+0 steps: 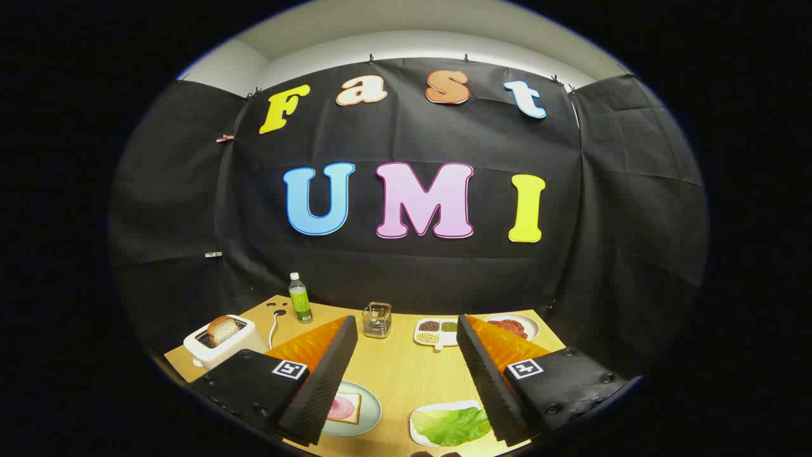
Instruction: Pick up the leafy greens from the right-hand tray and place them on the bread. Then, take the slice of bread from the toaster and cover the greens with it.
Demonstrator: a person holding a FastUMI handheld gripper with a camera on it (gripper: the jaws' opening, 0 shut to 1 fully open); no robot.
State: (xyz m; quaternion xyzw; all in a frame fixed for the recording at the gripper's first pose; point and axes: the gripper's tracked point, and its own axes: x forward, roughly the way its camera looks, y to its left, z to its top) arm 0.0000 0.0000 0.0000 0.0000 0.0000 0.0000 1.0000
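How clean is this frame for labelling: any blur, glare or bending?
Gripper view: evenly lit, sharp from the open tool to the toaster; strong fisheye bending curves the table edge and wall; soft shadows only; faint sheen on the leafy greens, no harsh glare.

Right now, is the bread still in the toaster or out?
In. The bread stands upright in the toaster slot, its top poking out. The tongs are open and hold nothing.
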